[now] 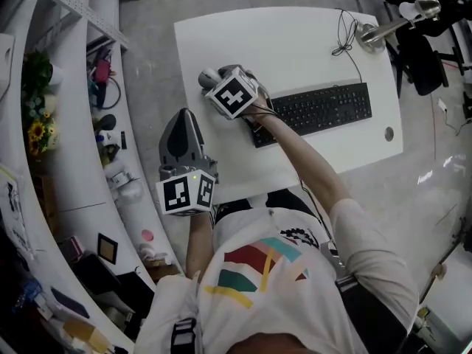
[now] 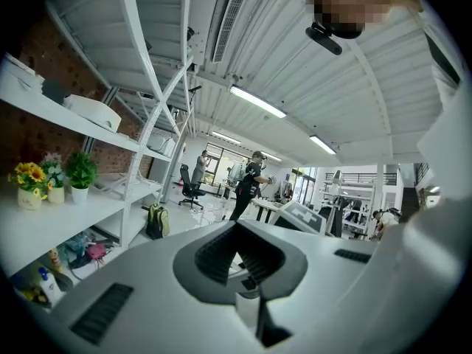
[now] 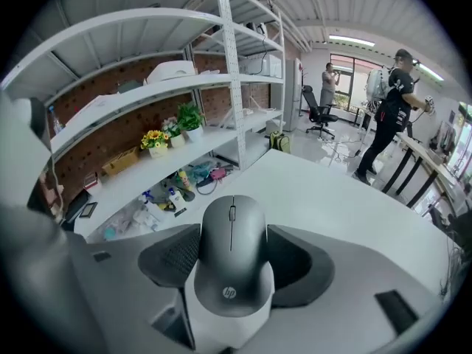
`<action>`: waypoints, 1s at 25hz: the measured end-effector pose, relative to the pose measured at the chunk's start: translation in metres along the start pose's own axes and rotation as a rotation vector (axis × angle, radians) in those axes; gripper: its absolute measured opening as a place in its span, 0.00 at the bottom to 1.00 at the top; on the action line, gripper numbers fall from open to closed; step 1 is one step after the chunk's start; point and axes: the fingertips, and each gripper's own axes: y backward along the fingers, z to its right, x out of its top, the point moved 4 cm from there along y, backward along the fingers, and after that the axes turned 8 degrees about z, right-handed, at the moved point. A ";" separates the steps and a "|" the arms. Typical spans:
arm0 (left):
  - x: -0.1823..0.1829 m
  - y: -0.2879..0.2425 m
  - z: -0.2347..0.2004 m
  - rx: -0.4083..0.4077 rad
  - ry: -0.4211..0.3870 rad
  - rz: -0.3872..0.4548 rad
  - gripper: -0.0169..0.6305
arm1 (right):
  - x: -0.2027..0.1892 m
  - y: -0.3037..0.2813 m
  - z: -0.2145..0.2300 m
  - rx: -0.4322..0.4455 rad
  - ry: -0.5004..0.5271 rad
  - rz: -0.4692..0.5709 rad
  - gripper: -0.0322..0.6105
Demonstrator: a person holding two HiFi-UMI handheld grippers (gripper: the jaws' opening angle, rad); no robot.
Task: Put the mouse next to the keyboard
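Note:
A dark grey mouse (image 3: 231, 260) lies between the jaws of my right gripper (image 3: 233, 231), and the ribbed pads meet both of its sides. From the head view the mouse (image 1: 208, 77) rests on the white table (image 1: 295, 43), left of the black keyboard (image 1: 317, 109), with the right gripper (image 1: 220, 76) over it. My left gripper (image 1: 184, 118) hangs off the table's left edge with its jaws together and nothing in them. In the left gripper view that gripper (image 2: 237, 231) points up into the room.
A silver lamp base (image 1: 369, 37) and a thin black cable (image 1: 343, 35) sit at the table's back right. White shelves with flowers (image 1: 38, 133) and small clutter run along the left. A dark chair (image 1: 420, 61) stands right of the table.

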 end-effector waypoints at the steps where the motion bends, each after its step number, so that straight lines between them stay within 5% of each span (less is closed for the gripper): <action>1: -0.001 -0.004 0.006 -0.013 0.007 -0.004 0.09 | -0.001 0.009 0.005 -0.005 -0.017 0.007 0.51; 13: -0.029 -0.056 0.117 -0.250 0.049 -0.060 0.09 | -0.043 0.148 0.127 -0.267 -0.161 0.139 0.51; 25: -0.074 -0.077 0.224 -0.417 0.005 -0.191 0.09 | -0.182 0.286 0.255 -0.526 -0.309 0.077 0.51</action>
